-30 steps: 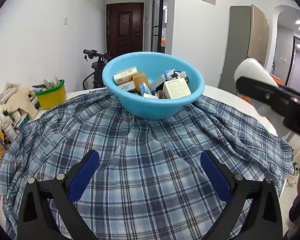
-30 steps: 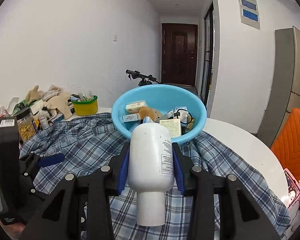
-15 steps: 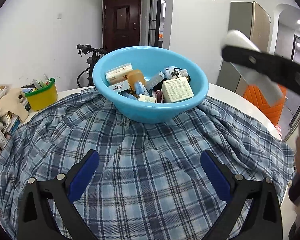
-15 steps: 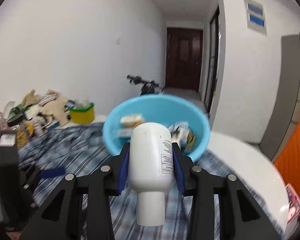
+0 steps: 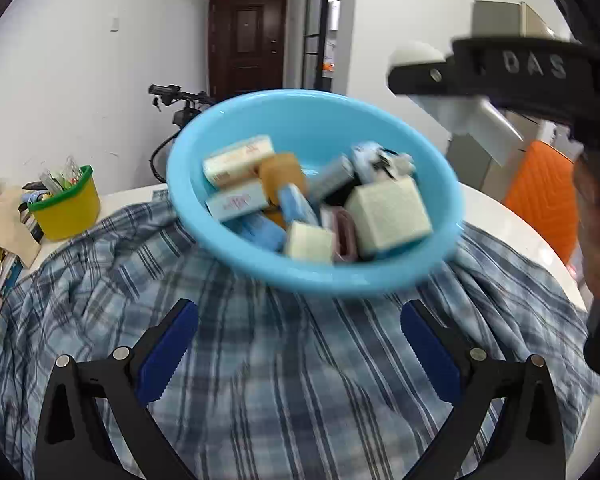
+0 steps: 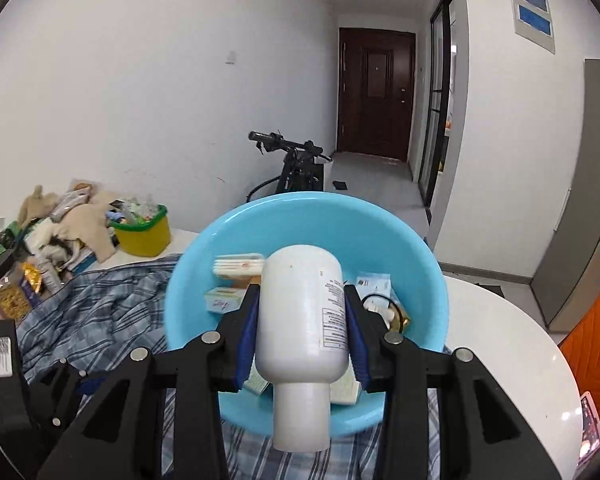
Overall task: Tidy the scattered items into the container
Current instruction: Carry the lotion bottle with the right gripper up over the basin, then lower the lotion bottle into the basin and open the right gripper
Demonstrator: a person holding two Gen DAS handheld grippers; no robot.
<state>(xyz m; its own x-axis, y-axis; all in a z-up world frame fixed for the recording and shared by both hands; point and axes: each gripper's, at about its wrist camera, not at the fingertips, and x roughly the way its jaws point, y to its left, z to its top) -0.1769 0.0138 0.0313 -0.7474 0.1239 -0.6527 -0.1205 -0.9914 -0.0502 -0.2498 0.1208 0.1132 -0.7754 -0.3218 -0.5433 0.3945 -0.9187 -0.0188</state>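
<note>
You are mid-carry: your right tongs (image 6: 302,320) are clamped on the sides of the white plastic bottle (image 6: 302,312), cap end towards you, and in the right wrist view it hangs above the near half of the round light-blue plastic basin (image 6: 432,280). The step in hand looks like the drop into that basin.

Your left tongs (image 5: 296,354) stand wide apart with nothing between them, low over the blue-and-white plaid cloth (image 5: 260,380) just short of the basin's near rim.

The basin is already crowded with small boxes, among them a pale cube-shaped carton (image 5: 388,214), so the next move likely calls for bringing the bottle a little farther in past the near rim, lowering it, then letting the jaws part. Released too near, it could catch the rim and roll onto the cloth.

For room: the round white desk (image 6: 500,344) shows bare to the right of the basin, and its edge curves close there. To the far left sits a yellow tub with a green rim (image 6: 142,230) beside a heap of clutter, so approach from the near side.
</note>
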